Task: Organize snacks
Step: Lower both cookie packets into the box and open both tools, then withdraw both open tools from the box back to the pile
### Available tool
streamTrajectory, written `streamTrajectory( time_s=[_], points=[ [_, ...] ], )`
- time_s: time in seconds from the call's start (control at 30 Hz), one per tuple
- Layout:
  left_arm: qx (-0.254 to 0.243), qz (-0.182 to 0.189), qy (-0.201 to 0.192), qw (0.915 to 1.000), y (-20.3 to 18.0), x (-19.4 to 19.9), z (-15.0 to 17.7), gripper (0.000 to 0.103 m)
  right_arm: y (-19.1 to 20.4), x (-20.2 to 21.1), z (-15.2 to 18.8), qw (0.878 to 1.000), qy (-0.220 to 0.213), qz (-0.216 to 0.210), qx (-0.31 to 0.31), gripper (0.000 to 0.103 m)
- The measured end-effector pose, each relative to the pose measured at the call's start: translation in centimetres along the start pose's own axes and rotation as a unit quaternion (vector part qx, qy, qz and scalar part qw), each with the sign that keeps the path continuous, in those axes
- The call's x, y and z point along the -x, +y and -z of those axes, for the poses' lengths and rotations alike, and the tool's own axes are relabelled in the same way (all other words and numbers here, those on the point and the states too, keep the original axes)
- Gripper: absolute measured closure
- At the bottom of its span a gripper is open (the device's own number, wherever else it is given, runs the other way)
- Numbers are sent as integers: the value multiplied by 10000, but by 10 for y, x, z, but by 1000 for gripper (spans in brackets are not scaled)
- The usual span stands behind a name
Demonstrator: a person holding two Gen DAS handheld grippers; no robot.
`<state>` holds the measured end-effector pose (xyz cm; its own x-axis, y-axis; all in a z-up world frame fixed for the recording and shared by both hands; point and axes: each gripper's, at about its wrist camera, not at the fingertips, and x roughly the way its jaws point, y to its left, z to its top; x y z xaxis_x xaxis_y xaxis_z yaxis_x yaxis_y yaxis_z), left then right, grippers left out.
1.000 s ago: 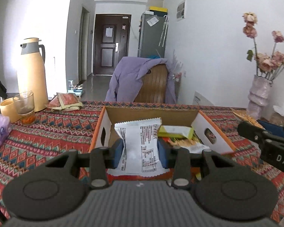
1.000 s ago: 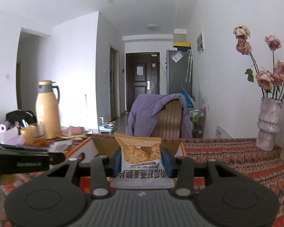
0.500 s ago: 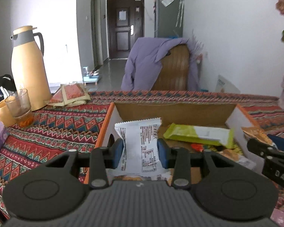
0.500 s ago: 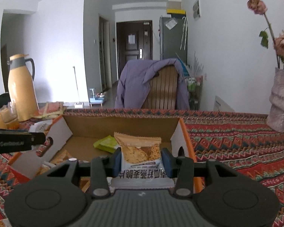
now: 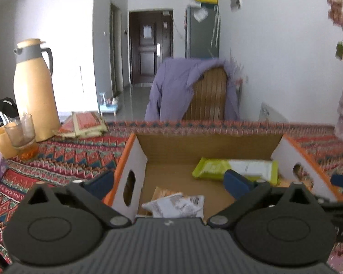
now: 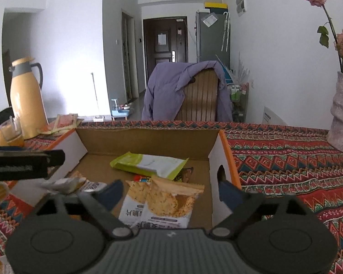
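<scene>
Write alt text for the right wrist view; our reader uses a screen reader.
The open right claw hangs over a cardboard box, an orange-printed snack packet lying loose between its fingers. A green-and-white packet lies farther back in the box.

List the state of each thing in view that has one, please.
left gripper: open, jaws just opened, nothing held
right gripper: open, jaws just opened, nothing held
cardboard box: open on top
white snack packet: lying in box
oat crisp packet: lying in box
green packet: lying flat in box
</scene>
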<state>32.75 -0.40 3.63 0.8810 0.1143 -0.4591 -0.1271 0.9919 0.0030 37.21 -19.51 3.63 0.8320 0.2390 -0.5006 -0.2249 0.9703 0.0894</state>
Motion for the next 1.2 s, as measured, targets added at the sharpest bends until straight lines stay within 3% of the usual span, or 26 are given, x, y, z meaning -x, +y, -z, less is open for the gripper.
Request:
streamTrajectory(
  time_s=[0.03,0.6,0.9,1.2],
  points=[
    [35,67,-14,10000,2,2,-2,0,-1,3,0,10000,-18,-19,-30,0],
    [191,474,-163,9986,28,73,8,0,-3,84,16,9986,-465,-141,-194,0],
    [67,650,-169,9977,42,120,43,0,5,138,44,9976,-631,-260,-97,0],
    [-163,771,103,9968,54,148,92,0,5,168,88,9984,-461,-248,-222,0]
  ],
)
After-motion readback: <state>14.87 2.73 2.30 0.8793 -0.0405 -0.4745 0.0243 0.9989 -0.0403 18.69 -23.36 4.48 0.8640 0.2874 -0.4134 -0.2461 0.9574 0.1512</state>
